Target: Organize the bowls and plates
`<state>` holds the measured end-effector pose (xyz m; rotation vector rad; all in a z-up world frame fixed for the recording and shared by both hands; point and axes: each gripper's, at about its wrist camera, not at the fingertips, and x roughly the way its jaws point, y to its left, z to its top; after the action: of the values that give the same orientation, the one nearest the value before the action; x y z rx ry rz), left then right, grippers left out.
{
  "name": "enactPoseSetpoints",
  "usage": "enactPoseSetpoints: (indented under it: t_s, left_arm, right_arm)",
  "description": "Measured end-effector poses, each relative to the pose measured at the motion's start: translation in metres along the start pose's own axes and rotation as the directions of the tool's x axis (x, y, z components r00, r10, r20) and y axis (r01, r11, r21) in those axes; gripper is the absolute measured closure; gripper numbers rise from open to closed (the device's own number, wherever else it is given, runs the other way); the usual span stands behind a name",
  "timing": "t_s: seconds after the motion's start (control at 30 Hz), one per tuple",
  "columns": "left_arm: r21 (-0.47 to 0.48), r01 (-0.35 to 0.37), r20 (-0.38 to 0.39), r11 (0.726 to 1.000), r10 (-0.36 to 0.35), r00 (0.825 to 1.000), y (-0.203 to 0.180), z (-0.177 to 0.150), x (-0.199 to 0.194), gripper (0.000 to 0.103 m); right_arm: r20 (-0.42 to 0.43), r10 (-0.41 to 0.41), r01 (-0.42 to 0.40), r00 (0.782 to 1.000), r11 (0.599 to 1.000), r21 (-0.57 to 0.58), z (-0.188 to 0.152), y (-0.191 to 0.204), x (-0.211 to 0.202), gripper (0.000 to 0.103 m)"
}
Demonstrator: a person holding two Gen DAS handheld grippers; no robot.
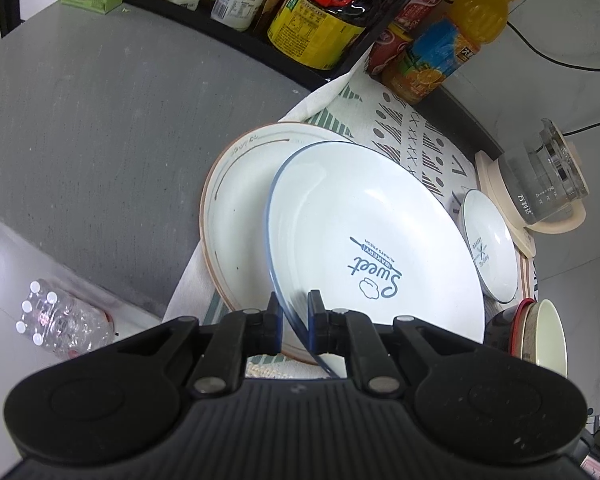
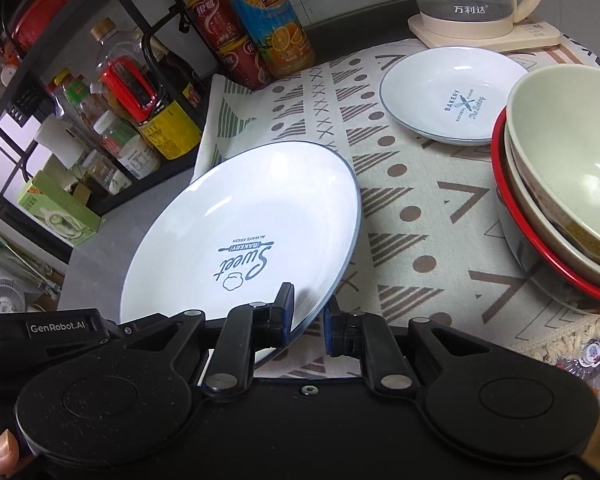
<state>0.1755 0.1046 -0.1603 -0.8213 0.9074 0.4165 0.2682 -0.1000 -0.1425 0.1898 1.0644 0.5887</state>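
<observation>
Gripped at its near rim by both tools: left gripper (image 1: 294, 322) clamped on the edge, right gripper (image 2: 308, 320) straddling the same rim, contact on its far pad unclear. Held tilted, the large white blue-rimmed "Sweet Bakery" ceramic plate (image 1: 376, 240) over the brown-rimmed white plate (image 1: 236, 208) on the patterned cloth (image 2: 400, 208) (bowl stack (image 2: 560, 200) and small white dish (image 2: 452, 96) well apart). Probably stiff, glazed, slick and breakable; best pinched at the rim, lowered flat.

White blue-rimmed plate (image 1: 380, 240), triangle-patterned cloth (image 2: 412, 208)
</observation>
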Motion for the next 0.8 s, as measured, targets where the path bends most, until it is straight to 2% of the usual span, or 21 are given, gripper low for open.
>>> enactPoseSetpoints:
  t_s: [0.33,0.8]
  left_arm:
    - [-0.029,-0.003,-0.037,1.000,0.002,0.999,0.011,-0.002,0.005,0.091]
    - [-0.037,-0.030,-0.124,0.999,0.025,0.992,0.008,0.014,0.019,0.088]
  right_arm:
    - [-0.003,-0.022,0.022,1.000,0.999,-0.035,0.000,0.005,0.001,0.089]
    - [0.012,-0.046,0.045,0.999,0.999,0.029,0.013,0.006,0.019,0.091]
